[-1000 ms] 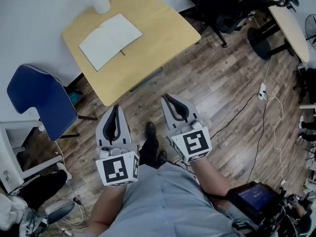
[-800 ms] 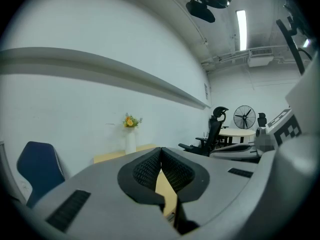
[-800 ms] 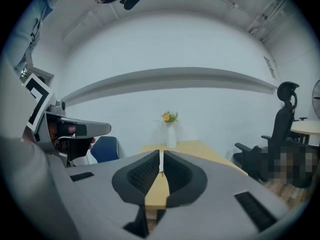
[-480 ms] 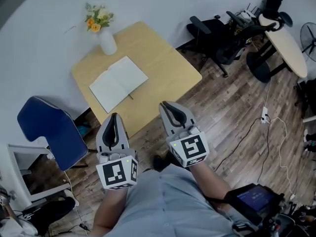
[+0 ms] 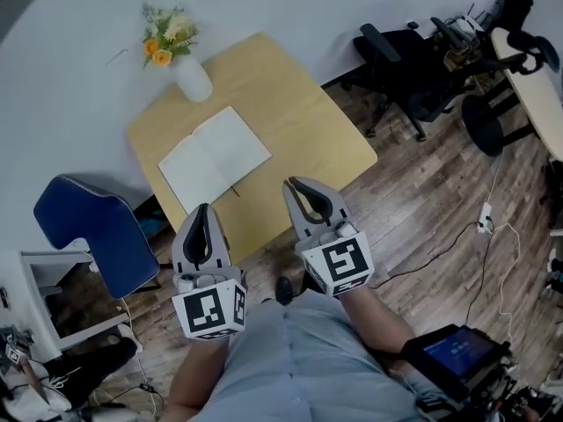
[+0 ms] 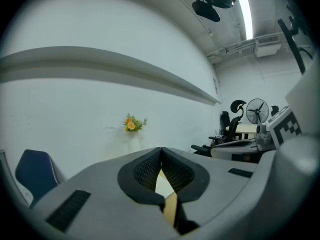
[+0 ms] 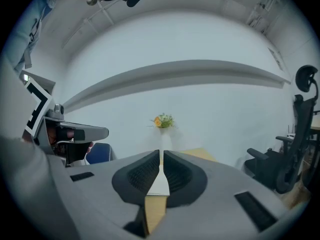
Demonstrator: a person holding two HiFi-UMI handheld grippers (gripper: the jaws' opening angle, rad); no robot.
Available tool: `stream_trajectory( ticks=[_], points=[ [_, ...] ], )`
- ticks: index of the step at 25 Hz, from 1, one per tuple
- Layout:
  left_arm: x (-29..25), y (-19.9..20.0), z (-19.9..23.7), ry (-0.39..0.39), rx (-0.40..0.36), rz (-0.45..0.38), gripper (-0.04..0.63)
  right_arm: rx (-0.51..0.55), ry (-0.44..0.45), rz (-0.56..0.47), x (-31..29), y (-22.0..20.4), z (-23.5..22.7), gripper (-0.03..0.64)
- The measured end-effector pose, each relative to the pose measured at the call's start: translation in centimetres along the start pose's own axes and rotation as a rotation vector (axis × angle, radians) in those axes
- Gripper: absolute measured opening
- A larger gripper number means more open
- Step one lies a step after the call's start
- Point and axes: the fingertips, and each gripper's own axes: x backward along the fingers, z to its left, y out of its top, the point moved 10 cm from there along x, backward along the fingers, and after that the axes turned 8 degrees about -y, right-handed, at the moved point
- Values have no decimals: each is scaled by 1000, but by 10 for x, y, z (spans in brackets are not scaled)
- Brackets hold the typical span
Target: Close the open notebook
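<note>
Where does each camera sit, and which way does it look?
Head view: on the person's head, looking steeply down at the table and open notebook; left gripper, right gripper, forearms and torso show.
Left gripper view: on the left gripper, facing the wall along its shut jaws.
Right gripper view: on the right gripper, facing the wall along its shut jaws.
Shared: all three show the flowers.
</note>
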Motion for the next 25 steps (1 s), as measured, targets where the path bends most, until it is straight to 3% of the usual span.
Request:
stream_trajectory(
  ticks=[4,12,19,25],
  points=[
    [-48,3,2,88,6,33,20,-13,85,30,-55,-1,-36,52],
    [-112,42,9,310,1,-5,20,12,310,-5,-153,45,-74,52],
    [-122,45,40,489,30,5,20,25,445,9,-206,53,-67,52],
    [-120,1,85,564,95,78,20,35,519,90,-242,23,-36,52]
  ],
)
